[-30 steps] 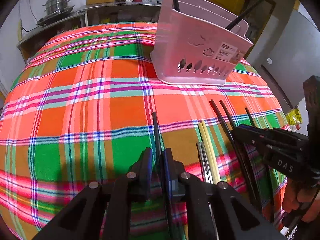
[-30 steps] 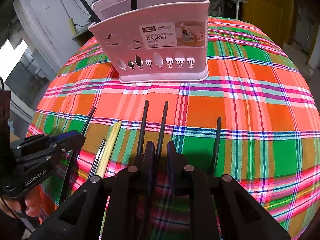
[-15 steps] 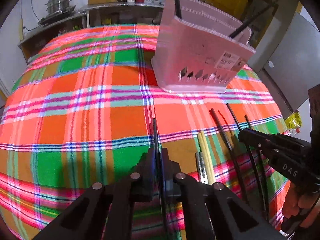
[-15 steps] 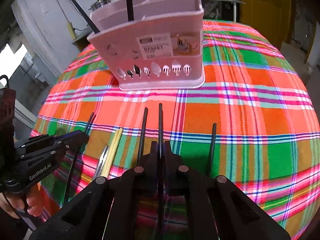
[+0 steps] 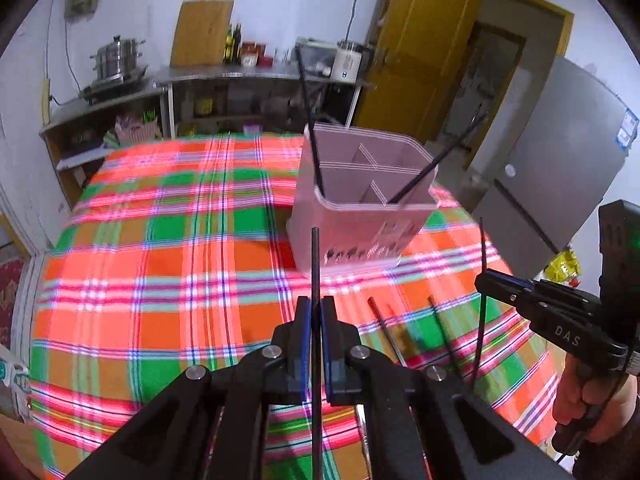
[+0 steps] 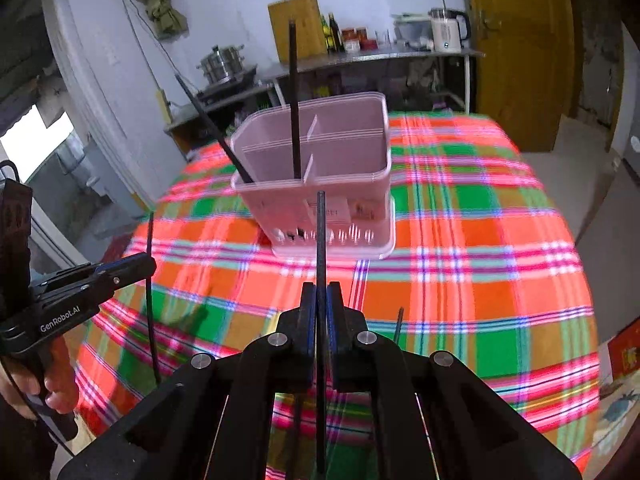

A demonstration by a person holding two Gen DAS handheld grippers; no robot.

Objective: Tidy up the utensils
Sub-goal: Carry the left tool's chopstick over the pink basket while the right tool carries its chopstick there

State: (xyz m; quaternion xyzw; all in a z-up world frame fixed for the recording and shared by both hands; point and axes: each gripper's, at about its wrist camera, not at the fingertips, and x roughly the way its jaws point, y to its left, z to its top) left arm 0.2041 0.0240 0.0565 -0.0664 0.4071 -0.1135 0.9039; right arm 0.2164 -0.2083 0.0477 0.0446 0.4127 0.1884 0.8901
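Above plaid cloth (image 5: 160, 264), each hand-held gripper (image 5: 315, 312) (image 6: 320, 300) clamped on slim black chopstick (image 5: 315, 264) (image 6: 320, 236).

The basket (image 5: 360, 216) stands on the tabletop (image 5: 160, 272) with two chopsticks (image 5: 310, 120) in it; more chopsticks (image 5: 384, 328) lie nearer.

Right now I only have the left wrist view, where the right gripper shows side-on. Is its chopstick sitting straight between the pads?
Observer: Yes. In the right wrist view the right gripper is shut on the right chopstick, which points straight ahead toward the pink basket.
Operator: Anything lying beside it?
Observer: A loose chopstick lies on the plaid cloth, just right of that gripper.
Operator: How does my left gripper look from outside?
Observer: The left gripper is shut on the left chopstick, with stick showing above and below the jaws.
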